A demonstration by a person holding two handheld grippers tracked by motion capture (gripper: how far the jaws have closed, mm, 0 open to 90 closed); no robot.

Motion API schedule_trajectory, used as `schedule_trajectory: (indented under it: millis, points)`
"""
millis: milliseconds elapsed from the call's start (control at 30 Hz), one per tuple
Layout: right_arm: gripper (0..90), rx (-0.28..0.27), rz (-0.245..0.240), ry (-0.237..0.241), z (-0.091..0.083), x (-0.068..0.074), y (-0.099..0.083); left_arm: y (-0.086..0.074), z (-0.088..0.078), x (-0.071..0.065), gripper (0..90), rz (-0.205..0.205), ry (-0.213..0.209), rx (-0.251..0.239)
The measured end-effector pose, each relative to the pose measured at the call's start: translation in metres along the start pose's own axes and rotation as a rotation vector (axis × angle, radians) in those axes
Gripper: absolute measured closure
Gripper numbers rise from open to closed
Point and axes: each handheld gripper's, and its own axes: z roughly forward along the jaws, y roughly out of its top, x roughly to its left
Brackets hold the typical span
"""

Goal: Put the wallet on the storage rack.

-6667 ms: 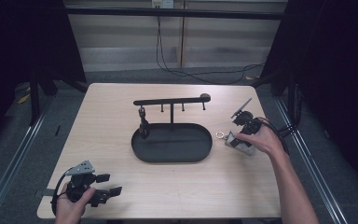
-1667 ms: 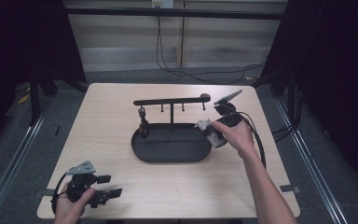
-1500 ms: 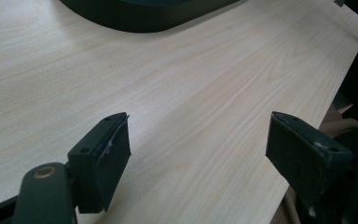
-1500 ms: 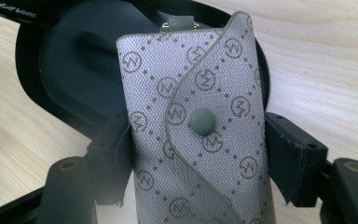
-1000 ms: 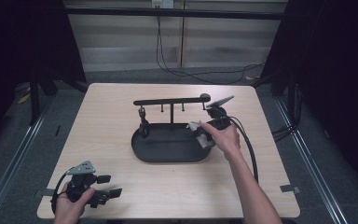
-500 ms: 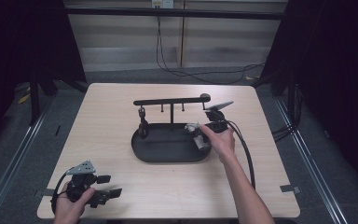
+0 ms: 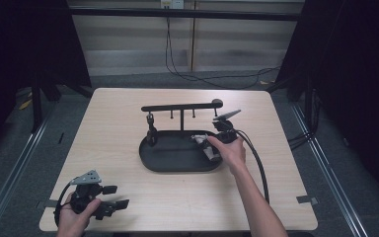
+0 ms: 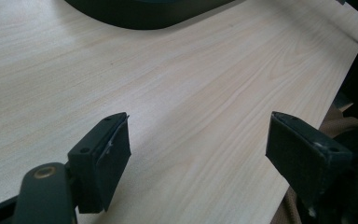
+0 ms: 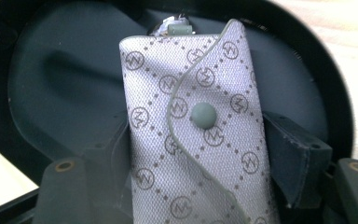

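Two tongs: my right tongs (image 9: 200, 154) pinch the patterned pouch (image 9: 196, 130) over the black tray (image 7: 177, 160) at desk (image 7: 128, 108) centre, my left tongs (image 8: 205, 154) idle spread at 7 o'clock; a slack pinch could drop the pouch askew.

A pale wood counter (image 7: 113, 123) stands on grey floor (image 7: 10, 163); black curtains (image 7: 355, 59) flank a beige panelled wall (image 7: 128, 34) with dangling cables (image 7: 177, 64).
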Motion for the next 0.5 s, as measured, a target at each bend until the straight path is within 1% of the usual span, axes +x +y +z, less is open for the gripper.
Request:
schedule_trajectory:
  millis: [100, 133, 200, 267, 333, 433, 500]
  points:
    - [27.3, 0.012, -0.007, -0.004, 0.003, 0.002, 0.0, 0.0, 0.001, 0.0, 21.6, 0.002, -0.009, 0.003]
    - [27.0, 0.007, -0.007, -0.008, 0.003, 0.002, 0.0, 0.0, 0.001, -0.001, 21.6, 0.004, -0.007, 0.004]
    - [26.8, -0.003, -0.005, 0.004, 0.002, 0.003, 0.0, 0.0, 0.001, 0.0, 21.6, 0.005, -0.008, 0.003]
    - [26.8, -0.028, -0.005, 0.005, -0.002, 0.002, 0.0, 0.0, 0.001, 0.0, 21.6, 0.004, -0.008, 0.002]
    - [26.8, -0.035, 0.003, 0.008, -0.008, 0.002, 0.001, 0.0, 0.001, 0.0, 21.6, 0.003, -0.009, 0.003]
    - [26.8, -0.053, -0.019, 0.004, -0.015, 0.0, -0.001, 0.0, 0.002, -0.001, 21.6, 0.004, -0.008, 0.003]
    - [26.8, -0.079, -0.035, 0.006, -0.019, 0.0, -0.002, 0.0, 0.001, -0.001, 21.6, 0.005, -0.005, 0.002]
